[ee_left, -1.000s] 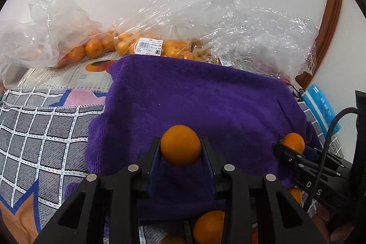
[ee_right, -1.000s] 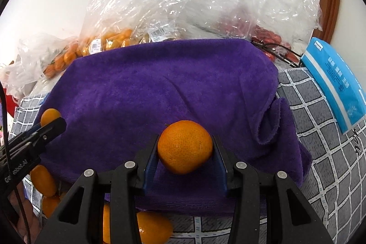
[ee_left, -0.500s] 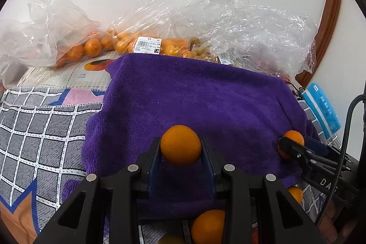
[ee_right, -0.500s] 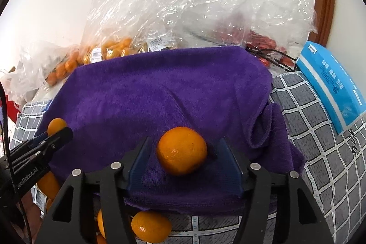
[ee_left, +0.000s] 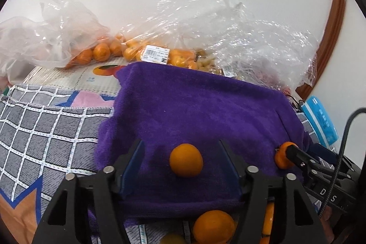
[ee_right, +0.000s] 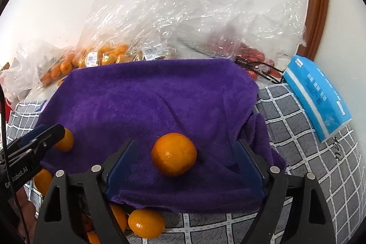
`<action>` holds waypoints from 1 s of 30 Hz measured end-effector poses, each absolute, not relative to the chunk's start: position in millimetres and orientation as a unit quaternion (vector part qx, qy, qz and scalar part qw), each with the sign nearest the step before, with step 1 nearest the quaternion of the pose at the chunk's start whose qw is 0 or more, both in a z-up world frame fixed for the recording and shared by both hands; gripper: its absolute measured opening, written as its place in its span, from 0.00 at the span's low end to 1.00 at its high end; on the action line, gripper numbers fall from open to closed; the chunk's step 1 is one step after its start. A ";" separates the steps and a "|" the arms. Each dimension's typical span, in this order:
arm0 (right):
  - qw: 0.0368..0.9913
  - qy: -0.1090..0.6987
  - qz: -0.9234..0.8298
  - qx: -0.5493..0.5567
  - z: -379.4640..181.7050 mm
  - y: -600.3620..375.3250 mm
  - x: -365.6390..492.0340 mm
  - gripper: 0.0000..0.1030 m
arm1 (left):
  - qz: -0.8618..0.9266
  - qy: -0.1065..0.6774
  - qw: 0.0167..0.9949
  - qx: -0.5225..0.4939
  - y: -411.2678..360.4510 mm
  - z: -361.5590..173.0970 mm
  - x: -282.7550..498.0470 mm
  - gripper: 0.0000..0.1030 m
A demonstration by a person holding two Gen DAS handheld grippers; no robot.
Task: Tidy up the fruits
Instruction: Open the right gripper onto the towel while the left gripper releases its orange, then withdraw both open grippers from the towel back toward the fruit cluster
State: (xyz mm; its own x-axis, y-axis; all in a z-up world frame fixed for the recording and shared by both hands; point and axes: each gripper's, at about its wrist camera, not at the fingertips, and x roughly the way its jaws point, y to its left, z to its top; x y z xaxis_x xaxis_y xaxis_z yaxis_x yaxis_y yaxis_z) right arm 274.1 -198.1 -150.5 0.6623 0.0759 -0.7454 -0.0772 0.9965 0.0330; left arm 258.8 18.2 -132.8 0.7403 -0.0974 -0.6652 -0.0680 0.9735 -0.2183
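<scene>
- Between the left gripper's [ee_left: 183, 166] jaws sits a small orange [ee_left: 185, 163], resting on the purple towel [ee_left: 201, 111]. The jaws have just been opening and now stand apart, with a clear gap on both sides, so nothing is pinched.
- Same deal on the right gripper [ee_right: 183, 166]: its jaws have just been opening too, they're spread wide, and a bigger orange [ee_right: 173, 153] lies loose on the towel between them, touching neither pad.
- Both oranges are near the towel's front edge, well apart from each other. In the right wrist view the small one peeks out beside the tip of the left gripper; in the left wrist view the bigger one is half hidden behind the right gripper's finger.
- Just past the towel's front edge, lower down, a few loose oranges [ee_right: 146, 223] lie on the grey checked cloth [ee_right: 304, 152] that covers the surface. Can't tell how many, the jaws block part of them.
- Along the towel's back edge, against the white wall, there's a pile of crinkly clear plastic bags [ee_left: 228, 38], some with more oranges and barcode labels, one with something red inside that I can't make out.
- Off the towel's right edge a blue packet [ee_right: 318, 95] lies on the checked cloth.
</scene>
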 end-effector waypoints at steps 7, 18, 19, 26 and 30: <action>0.925 0.378 0.030 0.000 -134.4 -198.8 264.9 0.87 | 0.012 0.335 0.936 -0.112 23.2 -108.1 248.5 0.78; 0.931 0.363 0.014 -0.022 -103.6 -182.8 233.4 0.87 | 0.015 0.367 0.921 -0.130 44.9 -97.6 208.3 0.77; 0.930 0.366 0.011 -0.022 -103.4 -181.2 229.5 0.87 | 0.015 0.364 0.922 -0.132 47.6 -95.7 201.4 0.77; 0.919 0.393 0.032 -0.016 -107.4 -175.6 199.9 0.87 | -0.012 0.364 0.920 -0.146 56.9 -89.7 170.2 0.77; 0.916 0.398 0.050 0.000 -111.2 -175.7 182.7 0.87 | -0.007 0.356 0.924 -0.138 59.0 -91.7 151.6 0.77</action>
State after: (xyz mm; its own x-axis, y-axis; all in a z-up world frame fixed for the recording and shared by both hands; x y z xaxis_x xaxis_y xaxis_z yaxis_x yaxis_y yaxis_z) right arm 182.7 -175.7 -111.2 0.6790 0.0915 -0.7284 -0.0915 0.9950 0.0397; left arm 151.6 59.0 -91.7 0.7468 -0.1112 -0.6557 -0.0858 0.9616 -0.2608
